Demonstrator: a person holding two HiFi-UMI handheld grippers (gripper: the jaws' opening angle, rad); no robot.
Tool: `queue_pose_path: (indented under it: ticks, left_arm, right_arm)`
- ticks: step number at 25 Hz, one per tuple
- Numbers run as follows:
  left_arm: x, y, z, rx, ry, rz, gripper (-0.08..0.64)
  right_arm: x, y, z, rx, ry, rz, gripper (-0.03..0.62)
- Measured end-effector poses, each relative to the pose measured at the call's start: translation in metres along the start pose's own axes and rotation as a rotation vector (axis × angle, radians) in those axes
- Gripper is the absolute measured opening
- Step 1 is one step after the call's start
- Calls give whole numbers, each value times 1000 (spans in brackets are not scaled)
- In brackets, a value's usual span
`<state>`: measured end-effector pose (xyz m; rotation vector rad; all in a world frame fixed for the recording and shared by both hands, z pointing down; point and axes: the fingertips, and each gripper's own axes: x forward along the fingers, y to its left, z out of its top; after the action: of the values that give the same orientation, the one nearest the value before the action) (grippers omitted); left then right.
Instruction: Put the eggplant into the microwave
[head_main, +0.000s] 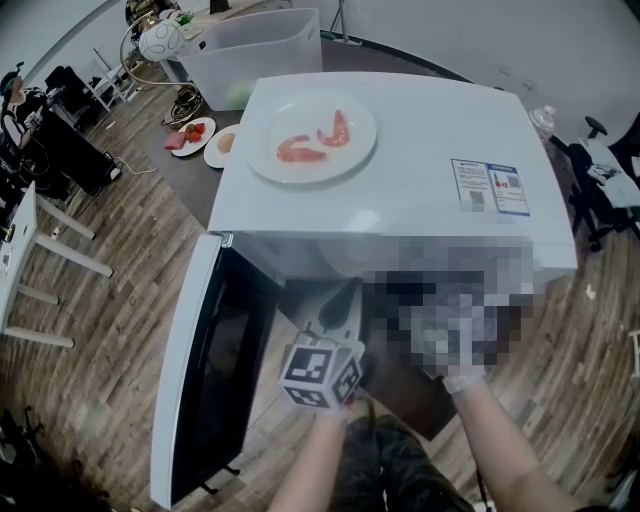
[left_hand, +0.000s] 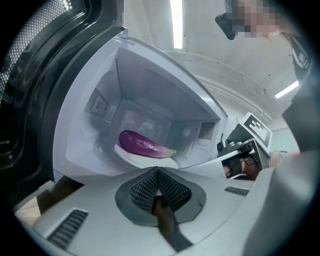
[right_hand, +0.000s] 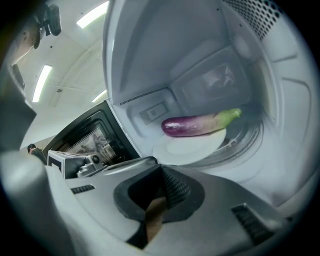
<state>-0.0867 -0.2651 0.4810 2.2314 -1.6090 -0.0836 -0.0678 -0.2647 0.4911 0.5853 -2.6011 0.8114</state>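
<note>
Eggplant rests inside microwave on what looks like a plate, so my left fingers and right fingers sit closed, holding nothing.

Glossy smooth eggplant; white satin microwave (matt wood-plank floor).

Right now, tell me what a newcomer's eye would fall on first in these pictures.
The purple eggplant lying on a white plate inside the open microwave stands out most, bright against the pale cavity. Next comes the round plate on the microwave's top, holding two pink shrimp-like pieces. The door stands wide open at the head view's left.
</note>
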Motion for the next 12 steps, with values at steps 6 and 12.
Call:
queue_pose_path:
  ticks: [6, 12]
  left_arm:
    - [7, 2, 2, -16, 1, -1, 0]
    - [11, 6, 4, -23, 2, -2, 0]
  right_arm:
    - [2, -7, 6, 39, -41, -27, 0]
    - [4, -9, 9, 96, -82, -19, 0]
